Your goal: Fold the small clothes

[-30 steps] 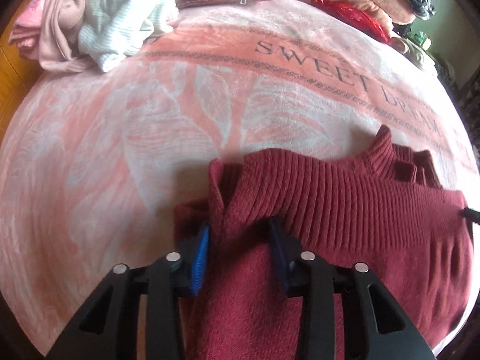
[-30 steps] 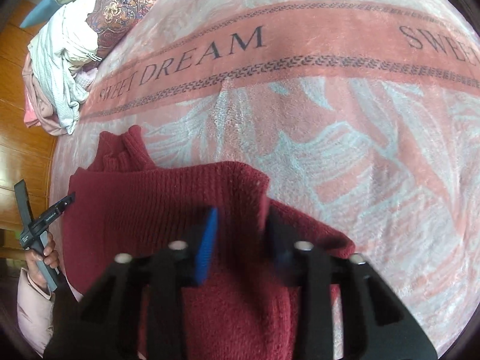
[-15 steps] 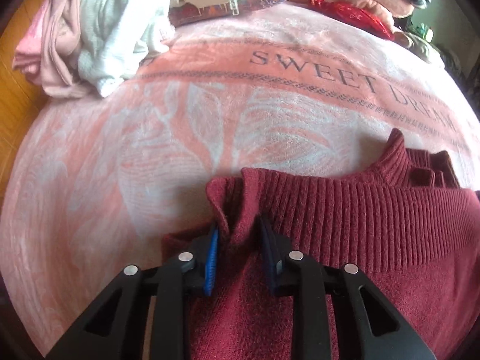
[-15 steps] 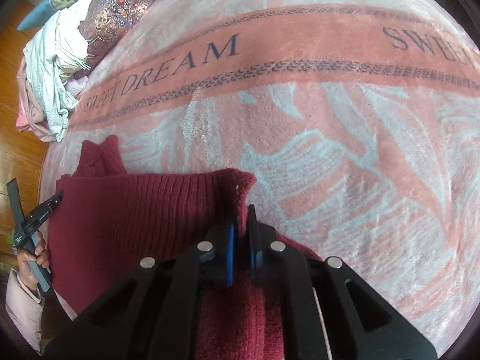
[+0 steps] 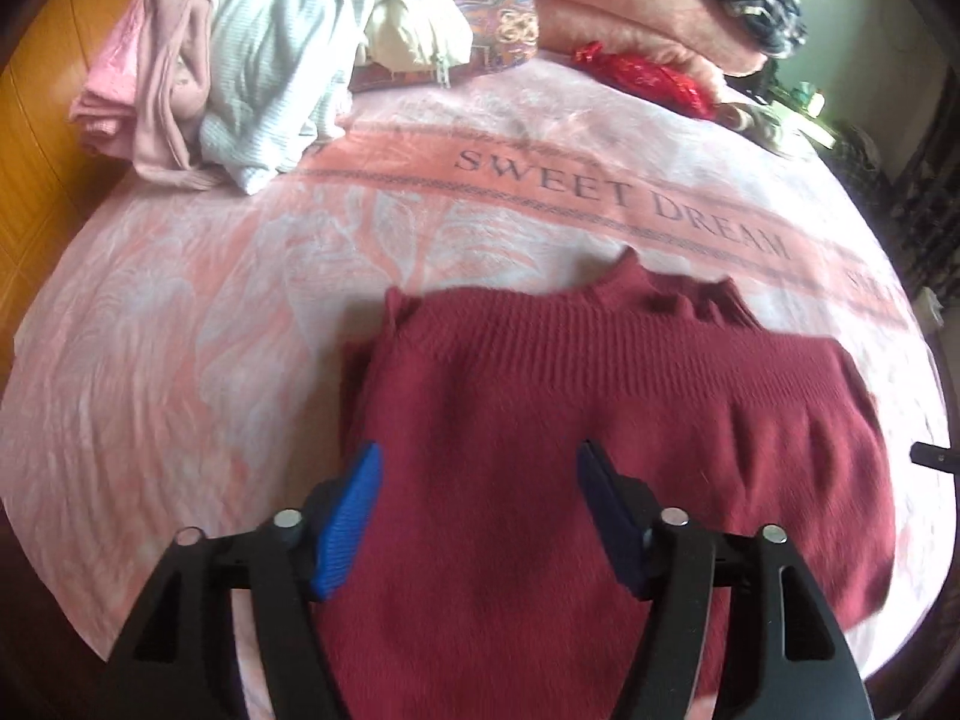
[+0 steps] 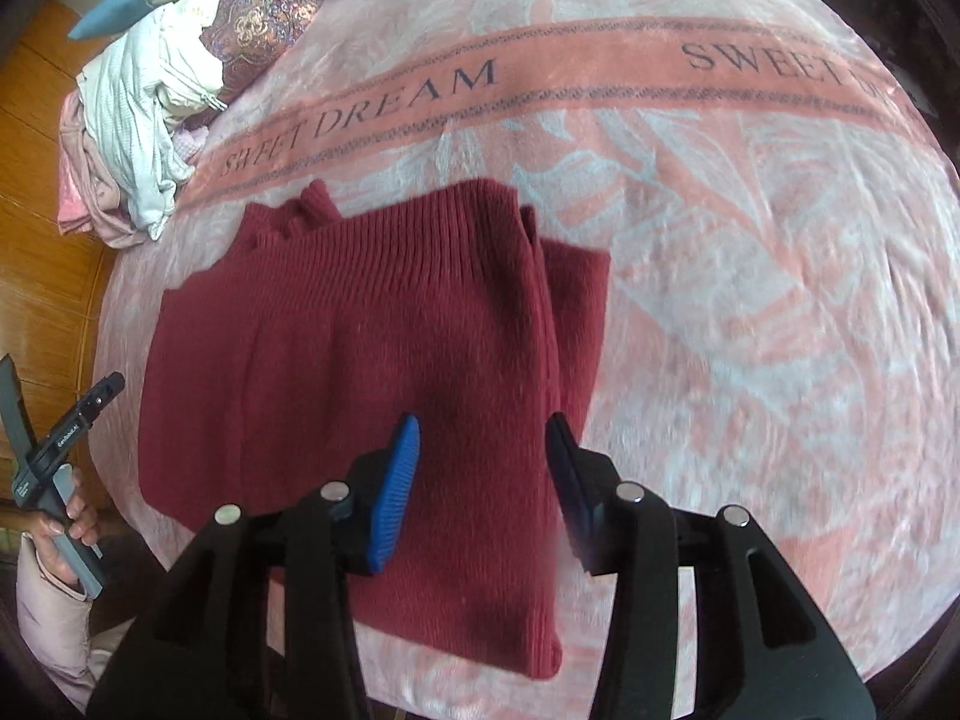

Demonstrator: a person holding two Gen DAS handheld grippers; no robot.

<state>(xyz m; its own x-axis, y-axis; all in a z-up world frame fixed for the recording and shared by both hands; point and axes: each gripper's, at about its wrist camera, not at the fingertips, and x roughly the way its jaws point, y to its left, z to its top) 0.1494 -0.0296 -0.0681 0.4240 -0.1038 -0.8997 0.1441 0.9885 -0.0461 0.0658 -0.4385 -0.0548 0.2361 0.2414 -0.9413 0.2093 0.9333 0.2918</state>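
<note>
A dark red knit sweater (image 5: 600,420) lies folded on the pink "SWEET DREAM" blanket (image 5: 180,330); its ribbed hem is on top and its collar peeks out at the far edge. My left gripper (image 5: 477,480) is open and empty, raised above the sweater's left part. In the right wrist view the sweater (image 6: 360,330) lies flat, and my right gripper (image 6: 483,450) is open and empty above its right edge. The left gripper's handle (image 6: 60,438) shows at the far left, held in a hand.
A heap of pale clothes (image 5: 240,60) lies at the blanket's far left corner, with a patterned cushion (image 5: 498,30) and a red item (image 5: 648,75) behind. Folded pink blankets (image 5: 630,6) lie at the back. Wooden floor (image 6: 42,210) borders the bed.
Both grippers have opened, let go of the sweater's hem and drawn back and up. The folded-over sweater now lies flat on the blanket.
</note>
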